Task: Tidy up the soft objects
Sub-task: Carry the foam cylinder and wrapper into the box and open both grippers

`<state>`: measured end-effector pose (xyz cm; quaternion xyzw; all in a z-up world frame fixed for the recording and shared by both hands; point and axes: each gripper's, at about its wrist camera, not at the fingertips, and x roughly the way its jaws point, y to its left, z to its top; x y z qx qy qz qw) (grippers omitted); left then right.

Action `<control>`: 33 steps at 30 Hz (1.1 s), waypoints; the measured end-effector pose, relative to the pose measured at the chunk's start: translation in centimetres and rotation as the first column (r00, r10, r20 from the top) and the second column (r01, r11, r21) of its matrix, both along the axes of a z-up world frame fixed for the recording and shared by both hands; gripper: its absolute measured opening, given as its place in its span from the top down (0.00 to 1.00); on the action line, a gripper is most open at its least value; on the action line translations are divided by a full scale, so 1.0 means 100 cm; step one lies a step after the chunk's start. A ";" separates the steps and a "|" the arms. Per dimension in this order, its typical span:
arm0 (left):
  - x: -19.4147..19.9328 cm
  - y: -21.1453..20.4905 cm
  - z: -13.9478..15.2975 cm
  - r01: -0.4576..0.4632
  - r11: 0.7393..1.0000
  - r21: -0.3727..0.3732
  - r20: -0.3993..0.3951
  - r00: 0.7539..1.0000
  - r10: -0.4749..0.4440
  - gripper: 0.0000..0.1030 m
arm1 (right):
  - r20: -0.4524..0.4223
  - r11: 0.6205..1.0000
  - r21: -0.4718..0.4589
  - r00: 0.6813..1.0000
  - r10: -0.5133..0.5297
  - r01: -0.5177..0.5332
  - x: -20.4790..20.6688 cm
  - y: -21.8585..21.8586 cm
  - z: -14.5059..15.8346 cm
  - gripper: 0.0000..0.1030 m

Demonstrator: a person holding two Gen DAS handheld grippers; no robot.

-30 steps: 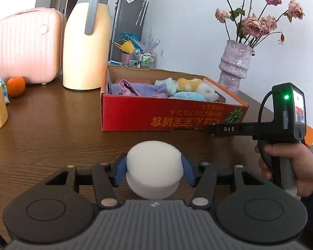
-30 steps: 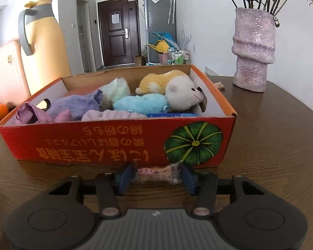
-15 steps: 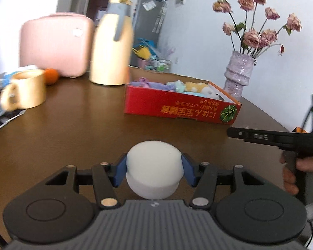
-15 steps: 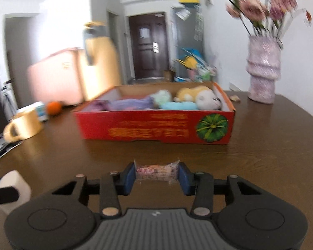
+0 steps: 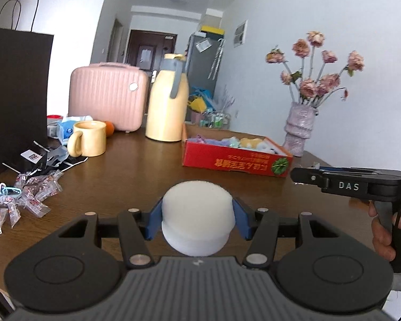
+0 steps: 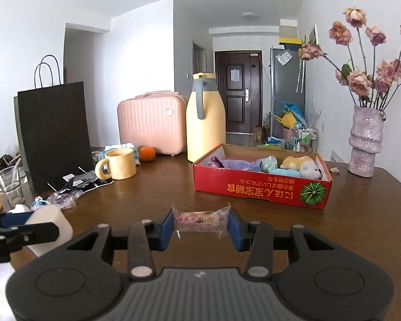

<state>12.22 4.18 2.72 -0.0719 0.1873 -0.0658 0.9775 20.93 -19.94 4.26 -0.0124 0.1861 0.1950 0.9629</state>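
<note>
Two grips we've got going above the desk's near edge: left gripper (image 5: 197,220) squeezing the white sponge (image 5: 196,218), right gripper (image 6: 200,227) pinching the little candy packet (image 6: 200,220), red box (image 6: 259,187) well ahead, toward the far right corner

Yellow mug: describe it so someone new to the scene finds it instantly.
Start at the pink suitcase at the back of the brown table. Just in front of it, left of an orange, stands the yellow mug. Unlike the tall yellow jug, it is squat, open-topped, with a loop handle.
</note>
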 end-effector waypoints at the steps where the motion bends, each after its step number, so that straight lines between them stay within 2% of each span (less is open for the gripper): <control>1: -0.005 -0.001 0.000 0.009 1.000 0.000 0.002 1.000 -0.009 0.46 | 0.002 1.000 0.000 1.000 -0.007 0.007 -0.006 0.000 0.000 0.59; 9: -0.011 -0.010 -0.003 0.052 0.999 -0.007 0.013 0.999 -0.052 0.46 | -0.006 0.998 0.017 0.998 -0.063 0.063 -0.021 -0.013 -0.002 0.59; 18: 0.016 -0.017 -0.011 0.087 0.996 -0.007 -0.011 0.996 -0.087 0.46 | -0.044 0.993 0.029 0.992 -0.116 0.118 0.009 -0.029 -0.011 0.59; 24: 0.057 -0.026 -0.013 0.117 0.993 -0.007 -0.036 0.993 -0.117 0.46 | -0.083 0.985 0.038 0.983 -0.166 0.170 0.040 -0.044 -0.022 0.59; 29: 0.105 -0.037 -0.011 0.170 0.985 0.003 -0.022 0.985 -0.170 0.46 | -0.101 0.969 0.032 0.965 -0.240 0.245 0.074 -0.062 -0.029 0.59; 33: 0.154 -0.059 -0.002 0.243 0.969 0.050 -0.015 0.970 -0.242 0.46 | -0.076 0.958 0.033 0.957 -0.280 0.283 0.101 -0.079 -0.024 0.59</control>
